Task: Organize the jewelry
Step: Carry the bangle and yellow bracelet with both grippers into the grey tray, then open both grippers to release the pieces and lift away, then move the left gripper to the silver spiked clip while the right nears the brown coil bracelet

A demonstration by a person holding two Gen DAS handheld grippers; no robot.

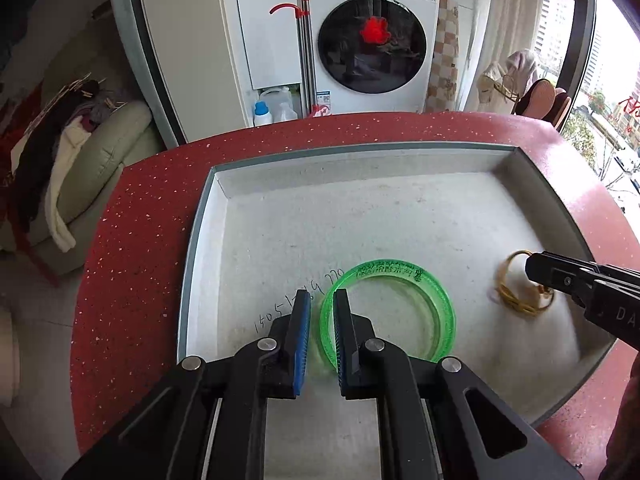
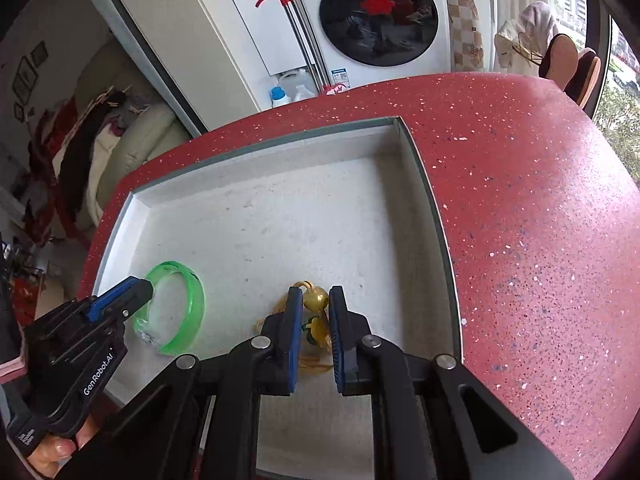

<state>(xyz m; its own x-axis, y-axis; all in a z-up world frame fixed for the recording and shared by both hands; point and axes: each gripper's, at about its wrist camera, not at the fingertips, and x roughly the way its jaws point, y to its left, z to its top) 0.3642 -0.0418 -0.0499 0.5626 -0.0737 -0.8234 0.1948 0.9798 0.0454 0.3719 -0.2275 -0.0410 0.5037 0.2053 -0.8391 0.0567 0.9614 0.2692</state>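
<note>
While both of my grippers point down into the white tray (image 1: pixel 208 216) on the red tabletop (image 1: pixel 132 216), my left gripper (image 1: pixel 322 300) has its jaws clamped on the green bangle's (image 1: pixel 440 300) near-left rim. My right gripper (image 2: pixel 314 300) has its jaws clamped on the gold tasselled piece (image 2: pixel 316 300) by the tray's near-right edge.

There was one green bangle (image 1: pixel 400 312), one gold bracelet (image 1: pixel 516 292), one white tray (image 1: pixel 360 184), one red tabletop (image 1: pixel 132 240), and two grippers.
</note>
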